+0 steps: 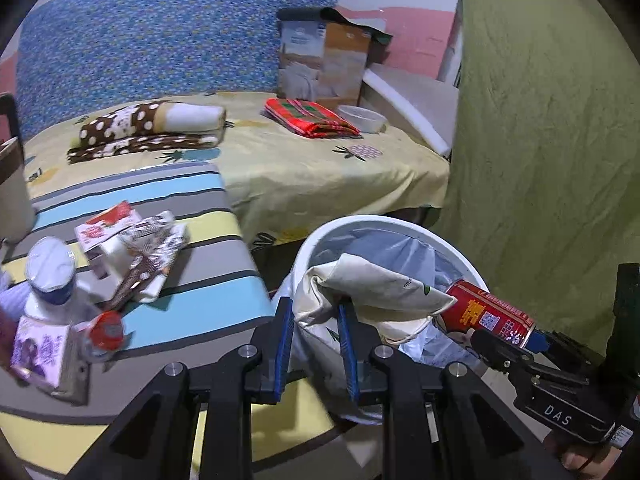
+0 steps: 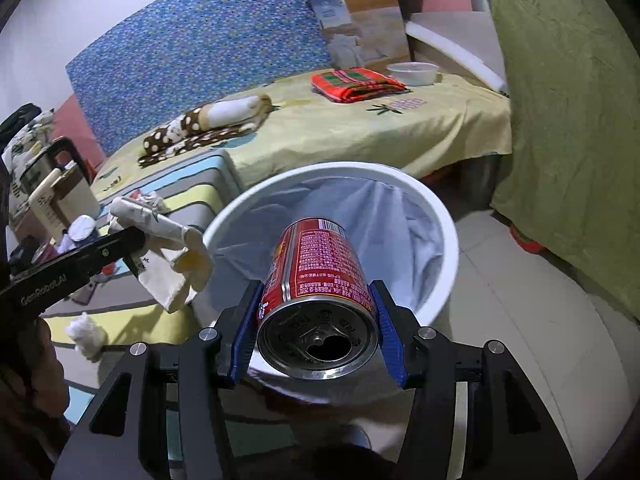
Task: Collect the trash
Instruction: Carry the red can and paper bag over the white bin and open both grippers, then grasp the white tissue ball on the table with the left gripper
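Observation:
A white trash bin with a pale liner stands on the floor beside the striped table; it also shows in the right wrist view. My left gripper is shut on a crumpled cream paper bag and holds it over the bin's near rim; the bag also shows in the right wrist view. My right gripper is shut on a red drink can, opened top toward the camera, held over the bin. The can also shows in the left wrist view.
On the striped table lie a wrapper and carton pile, a white bottle, a purple box and a tissue wad. A bed with folded cloths, a bowl and a cardboard box is behind. A green curtain hangs right.

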`<state>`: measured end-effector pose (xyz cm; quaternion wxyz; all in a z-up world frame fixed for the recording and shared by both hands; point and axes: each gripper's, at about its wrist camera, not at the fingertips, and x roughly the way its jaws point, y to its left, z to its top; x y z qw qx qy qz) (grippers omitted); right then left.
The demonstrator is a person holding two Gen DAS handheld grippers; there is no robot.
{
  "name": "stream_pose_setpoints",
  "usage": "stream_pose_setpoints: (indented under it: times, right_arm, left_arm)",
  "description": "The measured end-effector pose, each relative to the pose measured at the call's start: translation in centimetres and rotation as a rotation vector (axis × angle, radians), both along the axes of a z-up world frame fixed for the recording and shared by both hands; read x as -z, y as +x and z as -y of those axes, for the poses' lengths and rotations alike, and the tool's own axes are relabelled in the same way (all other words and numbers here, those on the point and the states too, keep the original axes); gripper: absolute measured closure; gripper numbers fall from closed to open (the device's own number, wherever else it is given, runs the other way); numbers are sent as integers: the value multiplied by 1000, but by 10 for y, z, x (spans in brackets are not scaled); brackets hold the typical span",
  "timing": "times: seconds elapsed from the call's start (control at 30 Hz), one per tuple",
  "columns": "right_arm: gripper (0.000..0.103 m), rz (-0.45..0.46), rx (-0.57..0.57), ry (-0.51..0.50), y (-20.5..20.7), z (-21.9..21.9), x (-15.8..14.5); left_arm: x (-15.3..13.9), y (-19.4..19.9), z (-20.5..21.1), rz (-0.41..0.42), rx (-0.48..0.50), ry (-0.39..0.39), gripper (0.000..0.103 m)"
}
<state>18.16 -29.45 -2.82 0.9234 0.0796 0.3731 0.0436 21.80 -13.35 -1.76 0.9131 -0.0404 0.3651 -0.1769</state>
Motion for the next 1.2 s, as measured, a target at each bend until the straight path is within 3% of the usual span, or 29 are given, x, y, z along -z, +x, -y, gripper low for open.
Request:
stream_pose_setpoints:
  times: [0.6, 0.9, 1.2]
  right_arm:
    - [48, -40, 19, -20, 4, 15, 7]
    - [48, -4, -4, -7, -5, 7, -4]
    - [48, 37, -112, 26, -23, -26, -15]
  left_arm:
    - [15, 15, 19, -34, 45, -1, 78]
    - [3, -7, -5, -5, 3, -21, 78]
    - [-7, -49, -42, 45, -56, 9, 78]
